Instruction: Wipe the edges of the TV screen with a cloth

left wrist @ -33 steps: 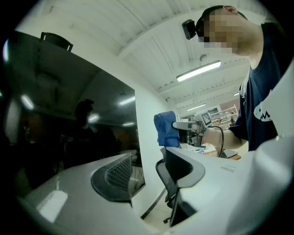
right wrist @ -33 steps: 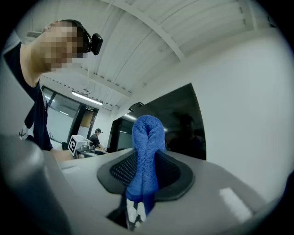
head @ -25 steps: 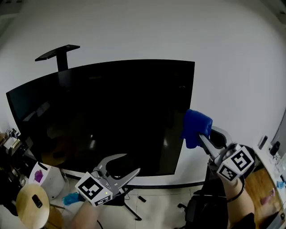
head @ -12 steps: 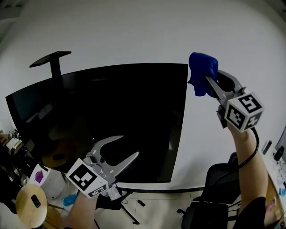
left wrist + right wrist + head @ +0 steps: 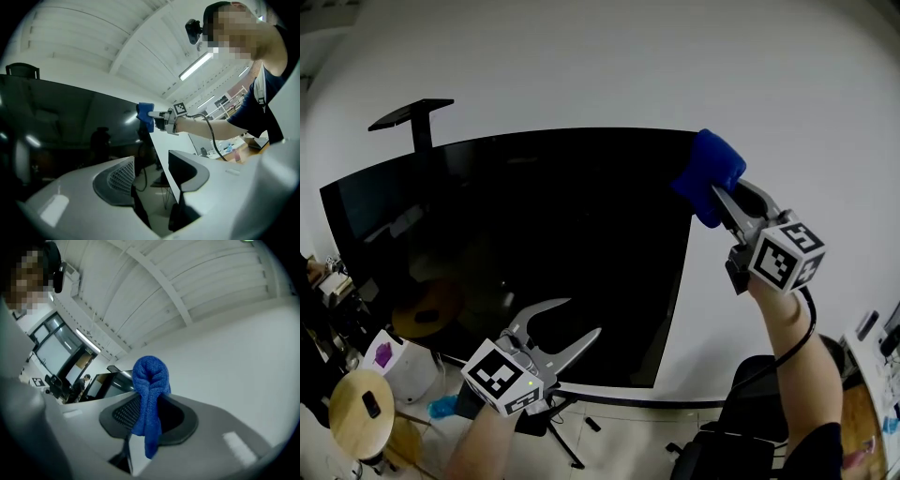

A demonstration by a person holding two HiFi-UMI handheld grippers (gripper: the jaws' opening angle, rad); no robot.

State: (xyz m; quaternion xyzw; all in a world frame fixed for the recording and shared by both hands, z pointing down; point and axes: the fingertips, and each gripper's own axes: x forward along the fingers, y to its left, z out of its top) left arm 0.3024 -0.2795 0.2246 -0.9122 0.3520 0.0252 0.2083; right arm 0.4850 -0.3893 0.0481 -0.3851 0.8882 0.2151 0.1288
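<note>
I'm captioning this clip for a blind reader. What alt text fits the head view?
The right gripper, held high, grips a blue cloth at the top right corner of a dark TV that stands before a white wall. The left gripper is lower, near the screen's bottom edge, its jaws apart and empty.

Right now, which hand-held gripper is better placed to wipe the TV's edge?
Right. The right hand-held gripper is shut on the cloth at the top right corner of the TV; the left hand-held gripper is open, empty and low.
</note>
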